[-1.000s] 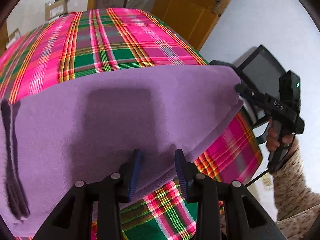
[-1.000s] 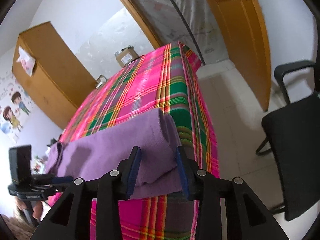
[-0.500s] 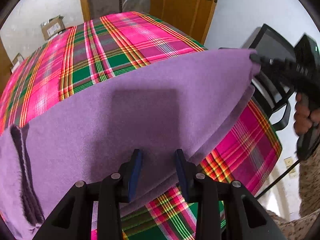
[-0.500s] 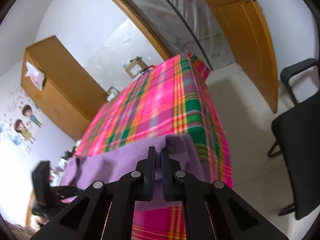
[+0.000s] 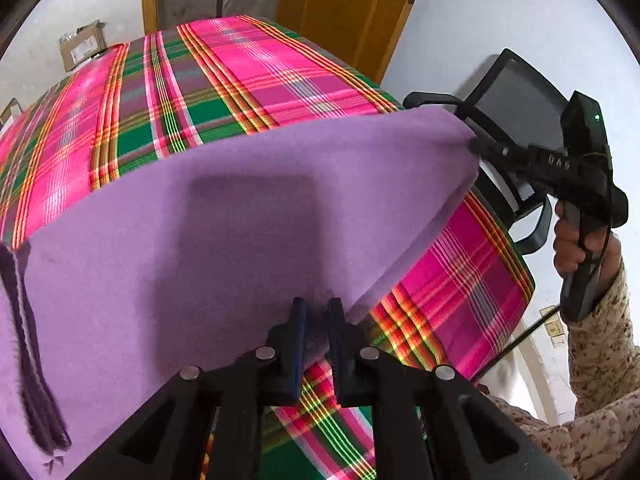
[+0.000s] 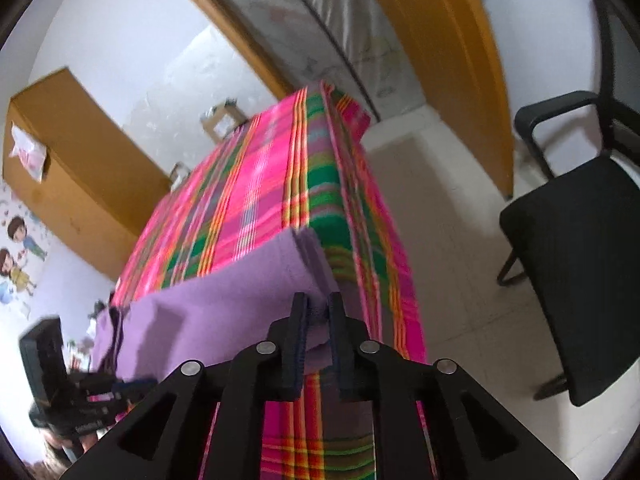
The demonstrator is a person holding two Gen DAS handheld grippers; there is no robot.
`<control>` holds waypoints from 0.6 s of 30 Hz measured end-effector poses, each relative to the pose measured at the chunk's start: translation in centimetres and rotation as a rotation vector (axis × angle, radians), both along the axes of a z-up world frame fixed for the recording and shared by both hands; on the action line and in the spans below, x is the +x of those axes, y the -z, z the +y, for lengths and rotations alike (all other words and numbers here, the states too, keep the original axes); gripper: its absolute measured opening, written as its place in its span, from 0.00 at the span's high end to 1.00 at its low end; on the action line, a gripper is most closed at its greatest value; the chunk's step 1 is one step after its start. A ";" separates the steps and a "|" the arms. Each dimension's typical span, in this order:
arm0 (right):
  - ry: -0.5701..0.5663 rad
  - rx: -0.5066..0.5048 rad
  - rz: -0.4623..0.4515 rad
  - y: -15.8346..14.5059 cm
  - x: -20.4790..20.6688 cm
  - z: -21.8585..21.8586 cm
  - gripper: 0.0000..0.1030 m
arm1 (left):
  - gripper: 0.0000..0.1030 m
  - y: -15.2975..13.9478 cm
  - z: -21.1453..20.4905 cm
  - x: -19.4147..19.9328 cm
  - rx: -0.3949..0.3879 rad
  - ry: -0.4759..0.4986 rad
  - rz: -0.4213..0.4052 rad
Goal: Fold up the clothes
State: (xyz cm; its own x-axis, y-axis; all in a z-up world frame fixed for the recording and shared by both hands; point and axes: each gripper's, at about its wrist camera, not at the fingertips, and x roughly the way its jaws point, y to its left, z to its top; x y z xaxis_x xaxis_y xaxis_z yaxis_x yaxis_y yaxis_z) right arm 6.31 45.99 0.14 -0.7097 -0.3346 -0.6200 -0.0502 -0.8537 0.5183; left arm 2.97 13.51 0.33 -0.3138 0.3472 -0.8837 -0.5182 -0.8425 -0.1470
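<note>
A purple fleece garment [image 5: 224, 240] with a dark drawstring [image 5: 32, 344] at its left end is held up over the plaid-covered table [image 5: 248, 76]. My left gripper [image 5: 318, 312] is shut on the garment's near edge. In the same view the right gripper [image 5: 478, 146] pinches the garment's far right corner, a hand [image 5: 572, 248] on its handle. In the right wrist view, my right gripper [image 6: 318, 308] is shut on the folded end of the purple garment [image 6: 224, 304], which stretches left toward the left gripper [image 6: 120, 384].
A black office chair [image 6: 580, 248] stands on the tiled floor right of the table [image 6: 280, 184]. A wooden door [image 5: 340, 8] and a cardboard box [image 5: 82, 44] lie beyond the table's far end. A wooden cabinet [image 6: 68, 168] stands at the left.
Both grippers went from open to shut on the purple garment: the right one closed first, the left one just now. The garment's right end has lifted off the table.
</note>
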 end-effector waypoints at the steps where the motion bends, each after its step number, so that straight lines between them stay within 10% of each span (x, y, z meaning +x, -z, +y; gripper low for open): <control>1: 0.007 0.001 0.017 -0.3 0.3 0.2 0.86 | 0.89 0.0 0.0 0.1 0.009 0.004 -0.008; 15: -0.174 0.310 0.108 0.6 2.2 -4.1 0.68 | 0.88 -0.1 -0.1 -0.4 0.072 -0.002 -0.077; 18: -0.204 0.358 0.128 0.2 2.3 -4.6 0.88 | 0.88 -0.1 0.3 -0.4 0.062 0.001 -0.071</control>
State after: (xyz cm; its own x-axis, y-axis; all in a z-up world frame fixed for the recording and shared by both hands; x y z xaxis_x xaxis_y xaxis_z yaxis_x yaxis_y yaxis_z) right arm 8.64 41.36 -0.10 -0.7301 -0.2562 -0.6334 0.1839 -0.9665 0.1790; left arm 2.55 13.82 0.41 -0.2503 0.4024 -0.8806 -0.5057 -0.8299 -0.2356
